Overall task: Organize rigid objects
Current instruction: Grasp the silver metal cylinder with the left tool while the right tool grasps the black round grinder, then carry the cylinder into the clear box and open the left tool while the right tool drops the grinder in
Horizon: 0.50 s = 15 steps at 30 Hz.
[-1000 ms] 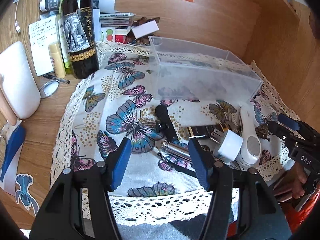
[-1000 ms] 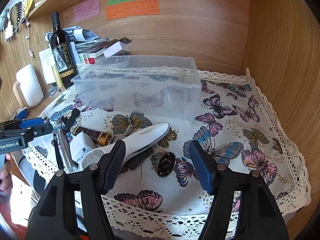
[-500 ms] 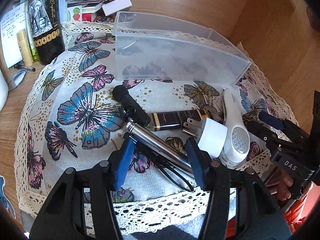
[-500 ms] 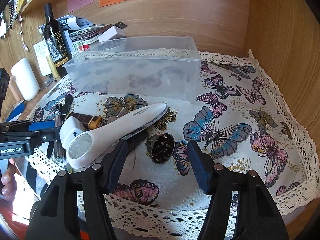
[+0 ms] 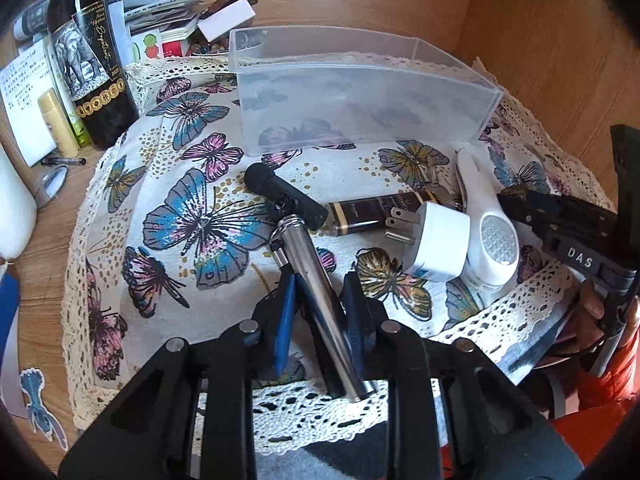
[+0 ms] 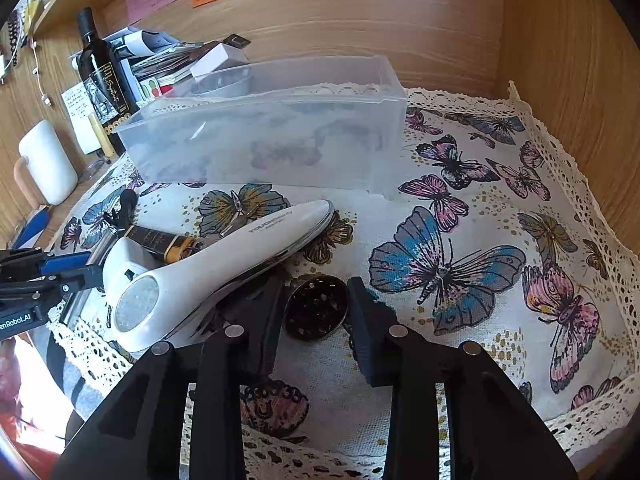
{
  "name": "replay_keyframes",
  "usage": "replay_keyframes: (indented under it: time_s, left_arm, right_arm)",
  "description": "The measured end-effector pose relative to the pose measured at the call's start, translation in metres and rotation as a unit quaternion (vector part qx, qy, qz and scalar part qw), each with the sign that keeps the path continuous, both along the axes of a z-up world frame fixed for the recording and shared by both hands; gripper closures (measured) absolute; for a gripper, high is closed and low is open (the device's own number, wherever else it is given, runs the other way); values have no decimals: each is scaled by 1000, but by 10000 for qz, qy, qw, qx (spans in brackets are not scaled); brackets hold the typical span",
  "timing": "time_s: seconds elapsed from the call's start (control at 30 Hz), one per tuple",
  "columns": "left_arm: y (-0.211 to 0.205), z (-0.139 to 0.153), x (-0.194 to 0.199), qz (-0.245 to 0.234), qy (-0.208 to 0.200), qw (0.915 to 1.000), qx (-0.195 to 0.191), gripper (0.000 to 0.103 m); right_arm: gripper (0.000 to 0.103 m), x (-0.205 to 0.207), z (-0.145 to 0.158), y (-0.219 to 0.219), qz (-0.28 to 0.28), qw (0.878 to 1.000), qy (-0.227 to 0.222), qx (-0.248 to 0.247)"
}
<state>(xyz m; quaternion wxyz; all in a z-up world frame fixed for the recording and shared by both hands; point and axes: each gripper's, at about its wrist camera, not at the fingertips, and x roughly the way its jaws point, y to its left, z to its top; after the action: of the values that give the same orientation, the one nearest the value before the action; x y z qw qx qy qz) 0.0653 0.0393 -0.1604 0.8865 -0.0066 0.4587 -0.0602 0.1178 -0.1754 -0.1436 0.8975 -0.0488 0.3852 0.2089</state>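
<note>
A clear plastic bin [image 5: 360, 100] stands on the butterfly cloth [image 5: 192, 216]; it also shows in the right wrist view [image 6: 272, 136]. My left gripper [image 5: 320, 284] has its jaws closed around a silver metal tube [image 5: 316, 280] with a black foam-tipped end [image 5: 280, 192]. Beside it lie a dark brown tube [image 5: 372, 212], a white plug adapter [image 5: 436, 236] and a white handheld device [image 5: 488, 220]. My right gripper [image 6: 316, 308] straddles a round dark metal grinder [image 6: 316, 308], jaws narrowed close to it. The white device [image 6: 216, 264] lies left of it.
A wine bottle [image 5: 92, 60], a small yellow tube [image 5: 58, 120], papers and boxes [image 5: 172, 20] stand at the back left. A white jug [image 6: 48, 164] sits left. Wooden walls [image 6: 560, 60] close in the back and right.
My left gripper moved forward over the silver tube and its jaws closed on it. My right gripper moved forward and narrowed around the round grinder.
</note>
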Motion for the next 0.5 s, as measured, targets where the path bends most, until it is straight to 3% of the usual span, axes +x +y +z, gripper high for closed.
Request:
replay_keyframes:
  time_s: [0.2, 0.5]
  left_arm:
    - [-2, -1, -3, 74, -93, 9994, 322, 88]
    - [-5, 26, -11, 113, -610, 9979, 207, 88]
  right_arm:
    - [74, -4, 3, -2, -44, 9999, -135, 30]
    - [74, -12, 27, -7, -86, 9987, -501, 71]
